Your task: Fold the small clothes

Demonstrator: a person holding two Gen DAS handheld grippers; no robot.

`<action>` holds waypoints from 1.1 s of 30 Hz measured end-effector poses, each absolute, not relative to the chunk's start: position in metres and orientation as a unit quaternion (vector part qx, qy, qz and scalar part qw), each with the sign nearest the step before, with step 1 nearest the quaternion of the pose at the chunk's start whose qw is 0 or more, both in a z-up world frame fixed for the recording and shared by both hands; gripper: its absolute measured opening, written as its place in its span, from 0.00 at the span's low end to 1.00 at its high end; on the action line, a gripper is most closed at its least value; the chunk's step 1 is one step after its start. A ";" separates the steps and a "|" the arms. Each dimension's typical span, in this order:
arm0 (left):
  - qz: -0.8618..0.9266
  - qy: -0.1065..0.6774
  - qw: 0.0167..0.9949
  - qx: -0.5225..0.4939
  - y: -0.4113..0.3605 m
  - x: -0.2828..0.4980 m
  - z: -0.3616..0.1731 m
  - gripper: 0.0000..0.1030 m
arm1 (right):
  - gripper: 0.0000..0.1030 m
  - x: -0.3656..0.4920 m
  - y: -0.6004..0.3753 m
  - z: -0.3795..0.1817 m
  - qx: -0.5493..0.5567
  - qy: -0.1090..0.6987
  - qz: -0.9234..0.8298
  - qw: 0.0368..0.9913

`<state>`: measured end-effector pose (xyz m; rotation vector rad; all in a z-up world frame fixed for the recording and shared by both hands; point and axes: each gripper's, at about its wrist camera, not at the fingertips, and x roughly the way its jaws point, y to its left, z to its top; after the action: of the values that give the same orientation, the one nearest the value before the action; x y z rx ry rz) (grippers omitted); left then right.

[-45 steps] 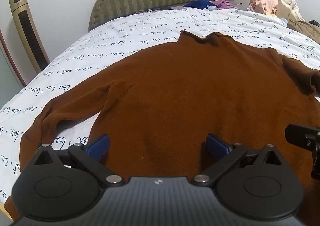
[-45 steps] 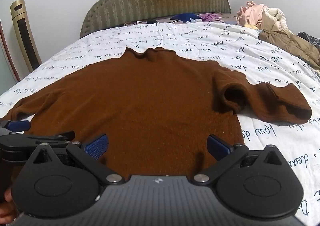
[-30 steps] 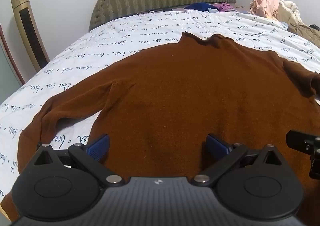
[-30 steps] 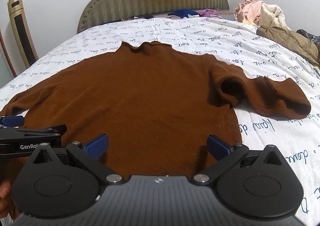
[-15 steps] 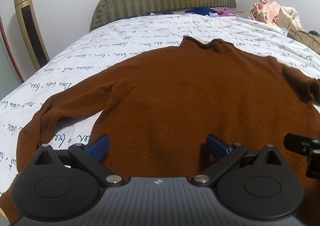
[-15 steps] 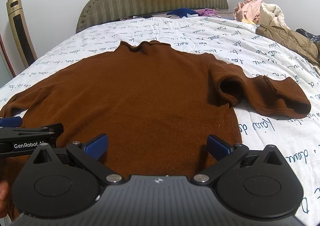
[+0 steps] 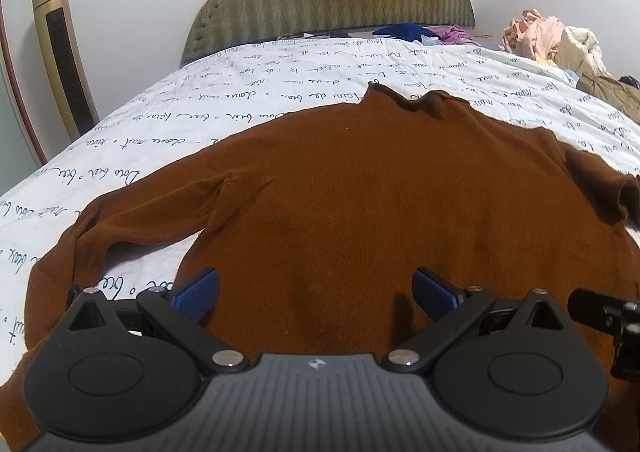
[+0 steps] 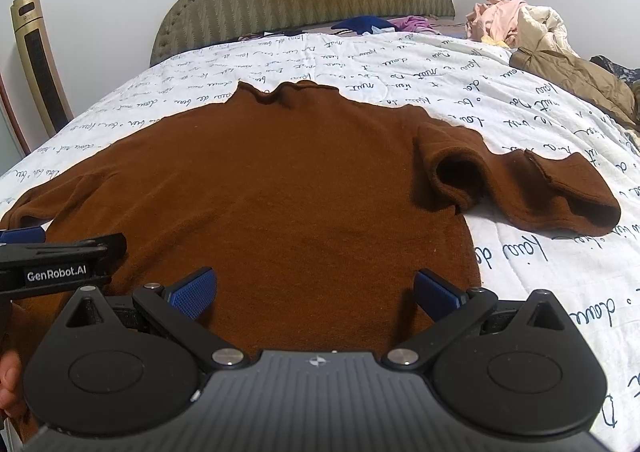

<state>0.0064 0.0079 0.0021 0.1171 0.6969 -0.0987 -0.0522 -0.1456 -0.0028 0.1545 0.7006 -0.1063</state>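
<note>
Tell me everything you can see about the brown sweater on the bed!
The brown sweater looks like soft, fuzzy knit, with a small stand-up collar pointing toward the headboard. It lies spread flat on the white bedspread with writing printed on it. One long sleeve stretches out sideways; the other is bent and bunched, its cuff folded back. The left gripper and right gripper hover at its near hem, jaws wide open, holding nothing.
</note>
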 end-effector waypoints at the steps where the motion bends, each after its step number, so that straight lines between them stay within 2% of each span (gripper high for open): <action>1: -0.046 0.341 0.937 0.055 0.007 0.008 0.002 1.00 | 1.00 -0.053 -0.146 -0.003 0.076 0.342 -0.052 0.935; 9: -0.038 0.349 0.933 0.079 0.003 0.012 -0.021 1.00 | 1.00 -0.053 -0.147 -0.003 0.077 0.343 -0.051 0.935; 33: -0.042 0.348 0.934 0.072 0.007 0.010 -0.024 1.00 | 1.00 -0.054 -0.144 0.000 0.061 0.322 -0.036 0.944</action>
<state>0.0104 0.0072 -0.0241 0.1468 0.7116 -0.0861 -0.0539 -0.1443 0.0002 0.1246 0.6572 -0.0724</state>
